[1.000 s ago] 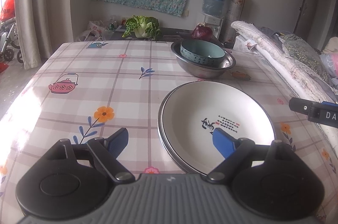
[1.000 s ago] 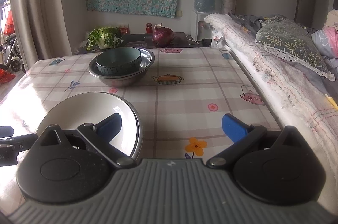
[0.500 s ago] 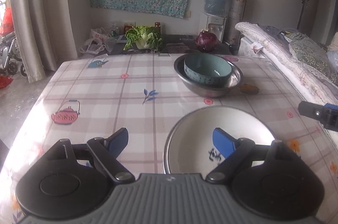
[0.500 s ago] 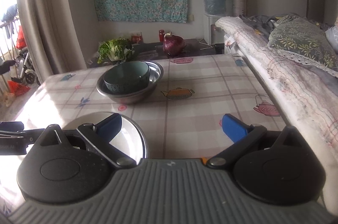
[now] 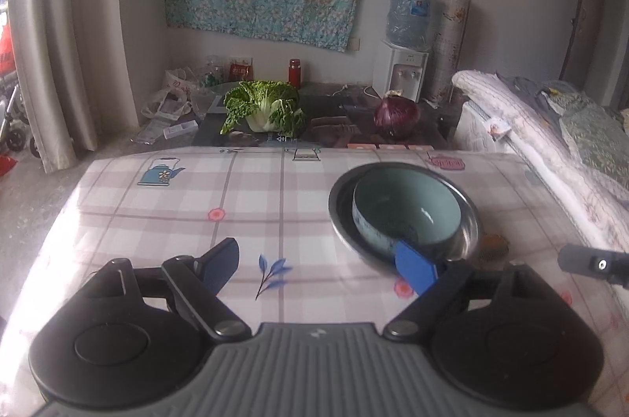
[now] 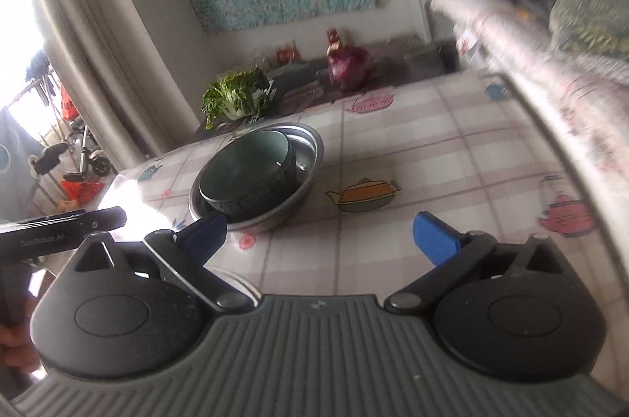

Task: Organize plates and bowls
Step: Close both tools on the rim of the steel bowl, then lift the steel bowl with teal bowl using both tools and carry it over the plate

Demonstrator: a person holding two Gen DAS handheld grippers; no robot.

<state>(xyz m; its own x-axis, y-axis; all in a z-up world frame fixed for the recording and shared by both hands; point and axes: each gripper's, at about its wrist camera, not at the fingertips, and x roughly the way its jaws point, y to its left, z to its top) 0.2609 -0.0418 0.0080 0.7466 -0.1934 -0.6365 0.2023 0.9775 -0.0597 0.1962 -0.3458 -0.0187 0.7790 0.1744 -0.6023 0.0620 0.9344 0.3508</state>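
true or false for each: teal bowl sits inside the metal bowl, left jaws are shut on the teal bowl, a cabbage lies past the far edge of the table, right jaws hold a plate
1. The teal bowl sits inside the metal bowl. True.
2. The left gripper is shut on the teal bowl. False: its jaws stand open and empty.
3. A cabbage lies past the table's far edge. True.
4. The right gripper holds a plate. False: its jaws are open with nothing between them.
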